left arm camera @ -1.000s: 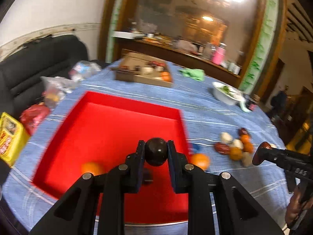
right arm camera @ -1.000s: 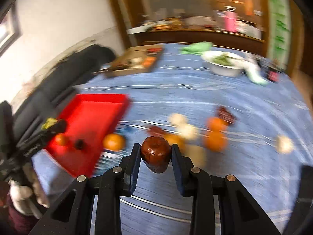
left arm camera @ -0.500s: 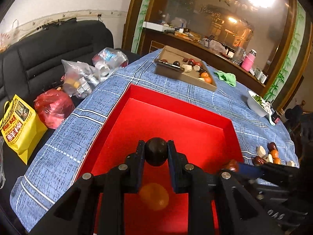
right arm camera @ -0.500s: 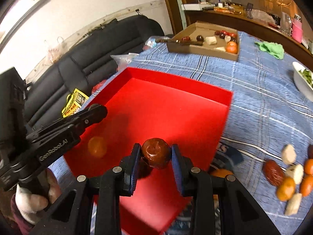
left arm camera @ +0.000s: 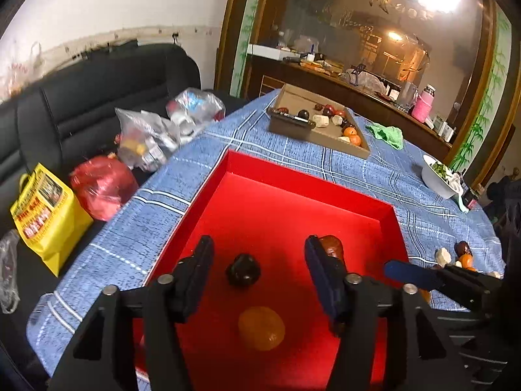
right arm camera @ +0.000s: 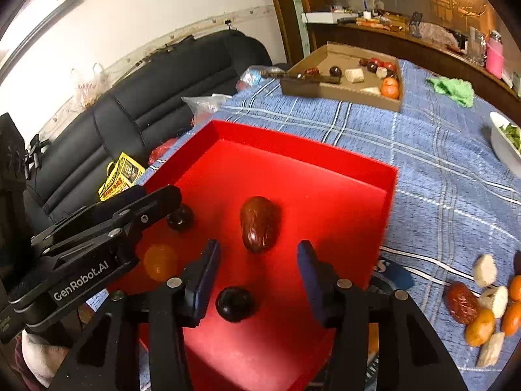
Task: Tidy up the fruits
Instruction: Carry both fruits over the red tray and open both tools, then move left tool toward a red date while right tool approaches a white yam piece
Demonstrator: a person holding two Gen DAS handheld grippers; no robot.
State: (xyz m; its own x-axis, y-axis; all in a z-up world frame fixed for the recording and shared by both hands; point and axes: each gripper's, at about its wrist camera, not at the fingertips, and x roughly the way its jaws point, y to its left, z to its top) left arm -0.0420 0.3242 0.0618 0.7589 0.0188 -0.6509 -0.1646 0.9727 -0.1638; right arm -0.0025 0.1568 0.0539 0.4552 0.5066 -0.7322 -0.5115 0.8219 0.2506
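Red tray (left arm camera: 293, 182) holds your dark plum (left arm camera: 243, 269) and date (right arm camera: 259, 228). Left gripper (left arm camera: 259, 272) and right gripper (right arm camera: 257, 273) gape, empty.

Both grippers are matte black plastic with angular, cut-out arms — triangular openings show in each. The left gripper (left arm camera: 259, 275) carries round silver screws along its arms, and its fingers (left arm camera: 320, 272) are faced with dark blue pads. The right gripper (right arm camera: 257, 275) is built alike: silver screws, blue-faced fingers (right arm camera: 306, 270). In the right wrist view the left one's side bears white lettering — "GenRobot.AI". Below it shows a hand (right arm camera: 34, 356) in pale cloth.
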